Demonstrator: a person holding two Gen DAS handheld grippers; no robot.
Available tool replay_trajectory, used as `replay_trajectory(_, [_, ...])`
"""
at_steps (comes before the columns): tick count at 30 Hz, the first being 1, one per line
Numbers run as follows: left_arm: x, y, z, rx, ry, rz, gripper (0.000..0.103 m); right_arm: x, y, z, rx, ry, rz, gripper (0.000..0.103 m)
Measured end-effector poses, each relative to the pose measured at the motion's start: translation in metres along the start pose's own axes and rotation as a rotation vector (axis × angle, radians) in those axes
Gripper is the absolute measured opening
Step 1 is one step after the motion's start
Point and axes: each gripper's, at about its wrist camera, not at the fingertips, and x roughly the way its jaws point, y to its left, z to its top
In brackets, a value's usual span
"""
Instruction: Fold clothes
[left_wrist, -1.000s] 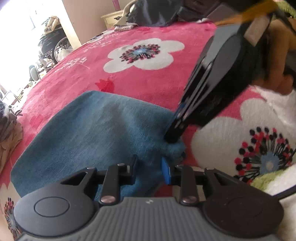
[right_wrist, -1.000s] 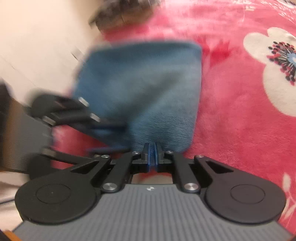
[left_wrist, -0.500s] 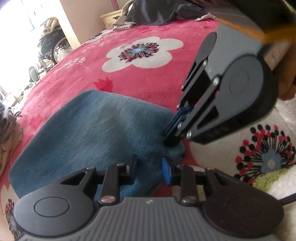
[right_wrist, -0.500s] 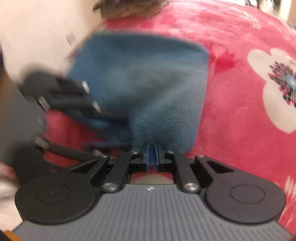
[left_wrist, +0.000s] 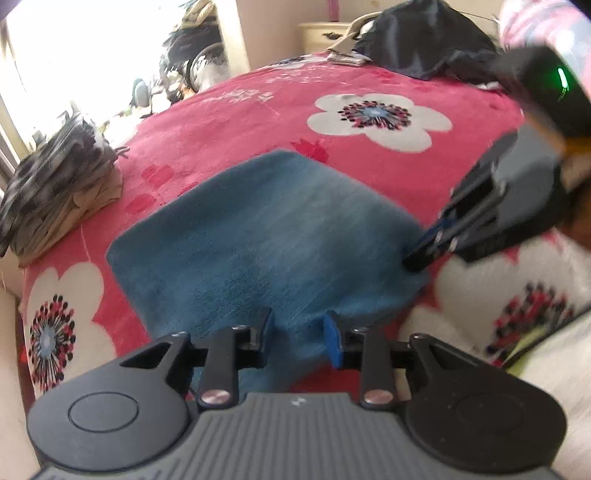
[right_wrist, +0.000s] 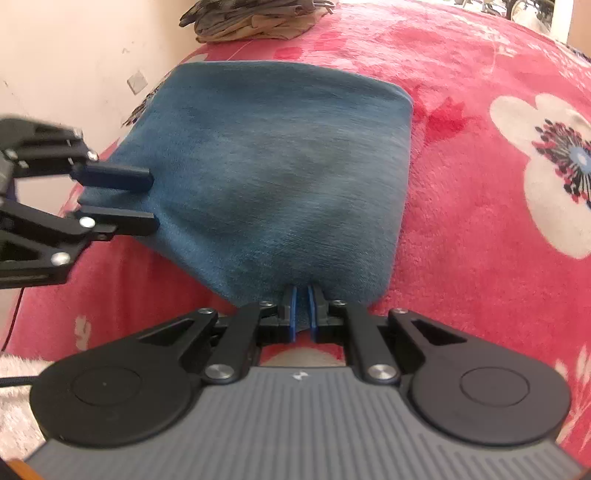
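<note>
While the blue cloth lies on the red blanket
Right gripper pinches its corner; left gripper stands apart above the cloth, pads clear.

I count one blue cloth, my two grippers, one folded pile at the left, one dark heap at upper right, three whole flowers

Daylight floods in from overexposed upper-left window, washing out detail there. Left wrist view motion-blurred, worst on folded grey-black patterned clothes pile. Right wrist view sharper, evenly lit, soft shadows. Strong fisheye curvature bends red floral plush blanket at edges.
</note>
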Motion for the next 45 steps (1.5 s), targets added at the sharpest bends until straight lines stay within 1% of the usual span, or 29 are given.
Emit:
replay_trajectory(4, [0.003,-0.007,-0.001,0.053,-0.019,0.024,0.036,0.0,-0.006,0.0,0.045,0.0,0.021,0.005])
replay_trajectory(7, [-0.002,-0.005,-0.002,0.041,-0.022,0.022,0.036,0.0,-0.01,-0.001,0.082,-0.003,0.039,0.005])
replay_trajectory(10, [-0.011,-0.005,-0.002,0.013,-0.019,0.036,0.036,-0.002,-0.013,-0.003,0.107,-0.005,0.054,0.005])
replay_trajectory(13, [-0.029,0.002,-0.003,-0.06,-0.032,0.04,0.037,-0.002,-0.016,-0.004,0.131,-0.006,0.068,0.005])
replay_trajectory(17, [-0.049,0.021,-0.011,-0.186,-0.074,0.086,0.038,-0.002,-0.019,-0.004,0.145,-0.007,0.077,0.005])
replay_trajectory(19, [-0.043,0.035,-0.018,-0.269,-0.059,0.106,0.039,-0.002,-0.019,-0.005,0.147,-0.007,0.078,0.005])
replay_trajectory(21, [-0.03,0.044,-0.028,-0.325,-0.029,0.094,0.041,-0.002,-0.019,-0.005,0.149,-0.007,0.079,0.005])
replay_trajectory(22, [-0.025,0.047,-0.034,-0.34,-0.023,0.085,0.046,-0.002,-0.02,-0.005,0.15,-0.007,0.08,0.005])
replay_trajectory(23, [-0.024,0.049,-0.039,-0.358,-0.024,0.082,0.048,-0.002,-0.02,-0.005,0.151,-0.006,0.081,0.005])
replay_trajectory(26, [-0.031,0.057,-0.042,-0.376,-0.018,0.072,0.049,-0.003,-0.021,-0.006,0.158,-0.007,0.084,0.005])
replay_trajectory(29, [-0.044,0.06,-0.042,-0.346,-0.01,0.129,0.048,-0.004,-0.023,-0.005,0.172,-0.008,0.095,0.005])
replay_trajectory(30, [-0.051,0.063,-0.04,-0.352,-0.015,0.146,0.045,-0.004,-0.024,-0.005,0.179,-0.008,0.1,0.005])
replay_trajectory(33, [-0.067,0.069,-0.032,-0.386,-0.071,0.177,0.045,-0.004,-0.028,-0.005,0.199,-0.008,0.115,0.005])
replay_trajectory(35, [-0.072,0.068,-0.021,-0.397,-0.114,0.173,0.045,-0.008,-0.031,-0.004,0.214,-0.008,0.131,0.005])
replay_trajectory(37, [-0.072,0.063,-0.01,-0.388,-0.148,0.156,0.045,-0.019,-0.03,-0.003,0.204,-0.023,0.135,0.006])
replay_trajectory(39, [-0.067,0.059,0.001,-0.364,-0.161,0.138,0.045,-0.038,-0.035,-0.001,0.21,-0.068,0.136,0.007])
replay_trajectory(42, [-0.053,0.057,0.016,-0.357,-0.168,0.119,0.045,-0.065,-0.053,0.01,0.275,-0.156,0.121,0.009])
replay_trajectory(44, [-0.041,0.058,0.026,-0.362,-0.165,0.123,0.045,-0.074,-0.062,0.022,0.298,-0.194,0.104,0.01])
replay_trajectory(45, [-0.035,0.059,0.031,-0.364,-0.165,0.127,0.045,-0.074,-0.062,0.03,0.282,-0.201,0.085,0.01])
